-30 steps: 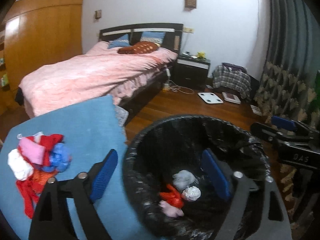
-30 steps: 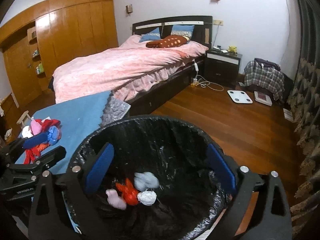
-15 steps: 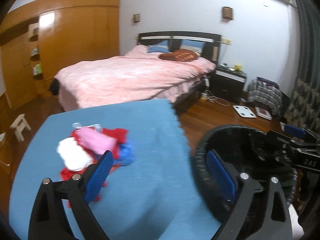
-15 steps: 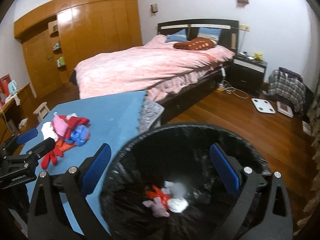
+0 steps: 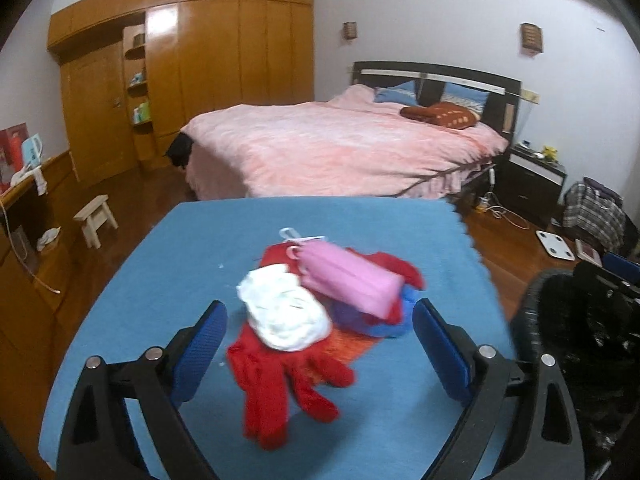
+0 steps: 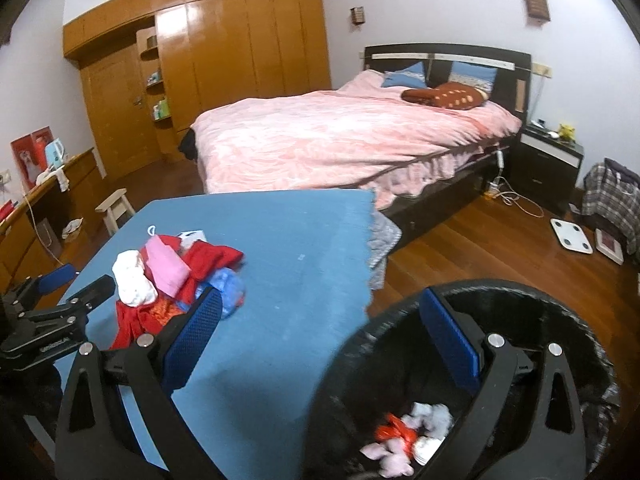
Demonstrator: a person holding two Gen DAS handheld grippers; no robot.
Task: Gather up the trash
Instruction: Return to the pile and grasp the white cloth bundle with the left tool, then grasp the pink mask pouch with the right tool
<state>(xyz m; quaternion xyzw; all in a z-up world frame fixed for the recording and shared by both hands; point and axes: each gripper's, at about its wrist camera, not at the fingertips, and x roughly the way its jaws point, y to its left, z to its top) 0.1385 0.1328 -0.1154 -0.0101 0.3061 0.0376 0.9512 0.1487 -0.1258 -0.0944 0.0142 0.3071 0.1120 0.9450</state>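
A heap of trash [image 5: 320,312] lies on the blue table cover [image 5: 200,248]: a red glove [image 5: 280,380], a white crumpled wad [image 5: 284,312], a pink mask [image 5: 348,276] and blue scraps [image 5: 384,320]. My left gripper [image 5: 320,344] is open just before the heap, its fingers either side of the glove. The same heap [image 6: 168,280] shows at the left of the right wrist view. My right gripper [image 6: 320,336] is open and empty above the rim of the black-lined bin [image 6: 560,328], which holds several crumpled pieces [image 6: 408,436].
The bin [image 5: 568,320] stands right of the table. Behind are a bed with a pink cover [image 5: 340,148], a wooden wardrobe [image 5: 200,60], a small stool [image 5: 96,216], a nightstand [image 5: 532,176] and a white scale [image 5: 556,244] on the wood floor.
My left gripper has swung left from over the bin to the trash heap on the table. My right gripper has shifted left too, from over the bin's middle to its left rim.
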